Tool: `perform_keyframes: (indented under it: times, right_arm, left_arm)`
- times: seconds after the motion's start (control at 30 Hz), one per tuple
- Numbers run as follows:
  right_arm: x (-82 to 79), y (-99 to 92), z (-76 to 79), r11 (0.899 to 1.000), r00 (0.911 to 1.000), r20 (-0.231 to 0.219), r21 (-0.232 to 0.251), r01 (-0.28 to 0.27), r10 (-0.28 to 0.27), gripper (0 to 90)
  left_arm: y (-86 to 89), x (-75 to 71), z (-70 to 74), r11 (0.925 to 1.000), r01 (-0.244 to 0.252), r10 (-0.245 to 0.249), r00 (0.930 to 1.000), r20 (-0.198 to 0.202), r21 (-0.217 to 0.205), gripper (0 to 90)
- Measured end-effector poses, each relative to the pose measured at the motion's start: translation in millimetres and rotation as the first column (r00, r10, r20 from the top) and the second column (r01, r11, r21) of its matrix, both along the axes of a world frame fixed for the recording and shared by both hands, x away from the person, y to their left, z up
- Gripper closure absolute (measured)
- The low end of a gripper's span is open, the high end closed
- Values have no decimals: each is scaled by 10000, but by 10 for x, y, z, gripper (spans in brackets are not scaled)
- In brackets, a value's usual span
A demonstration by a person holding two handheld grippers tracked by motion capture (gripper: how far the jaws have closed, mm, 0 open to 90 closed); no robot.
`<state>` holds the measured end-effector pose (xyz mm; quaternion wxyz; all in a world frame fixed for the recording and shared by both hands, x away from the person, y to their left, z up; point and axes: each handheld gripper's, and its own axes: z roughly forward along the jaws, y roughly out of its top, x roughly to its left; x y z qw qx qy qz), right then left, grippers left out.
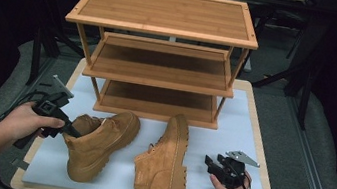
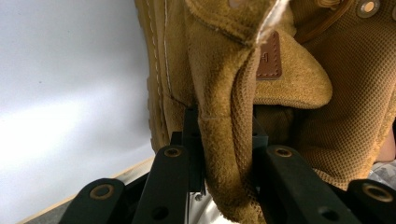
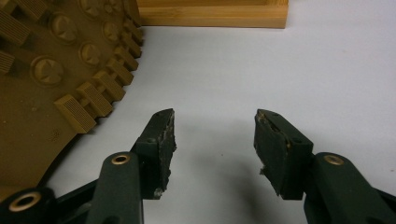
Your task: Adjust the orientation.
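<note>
L gripper (image 1: 66, 129) clamped on left boot (image 1: 101, 142) collar; R gripper (image 1: 213, 164) spread, empty, beside right boot (image 1: 166, 162).

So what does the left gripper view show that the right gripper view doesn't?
Left gripper view: the left gripper with its jaws closed on the suede collar of the left boot, and a brown tongue label. Right gripper view: the right gripper open with nothing between its jaws, the other boot's lugged sole and the bamboo rack's base. Both: the white table mat.

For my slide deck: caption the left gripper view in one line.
Left gripper pinching the suede collar of a tan boot between its black jaws, above the pale tabletop.
</note>
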<state>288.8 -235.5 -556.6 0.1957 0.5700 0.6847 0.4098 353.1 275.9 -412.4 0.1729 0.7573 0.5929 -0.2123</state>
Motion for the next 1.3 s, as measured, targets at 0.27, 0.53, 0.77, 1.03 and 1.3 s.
perform_keyframes:
  times: [0.27,0.53,0.77,1.03,1.3]
  right_arm:
    - [-5,-28,9,9998,9999,0,169,117,-117,478]
    - [2,-29,2,9995,9999,85,295,146,-149,478]
    - [9,-35,-13,9989,9995,-3,353,301,-301,478]
    - [12,-62,-21,9976,9996,-26,634,291,-290,478]
    - [17,-83,-28,9959,9992,33,820,383,-387,478]
  left_arm:
    - [121,-100,193,9979,-224,240,9994,265,-615,774]
    - [244,-202,391,9899,-490,576,9964,616,-1330,776]
    - [275,-306,763,9833,-240,441,9932,1082,-1804,778]
    - [306,-345,1187,9725,-139,538,9845,1667,-2323,780]
    - [303,-228,1304,9472,-160,898,9721,2168,-3203,781]
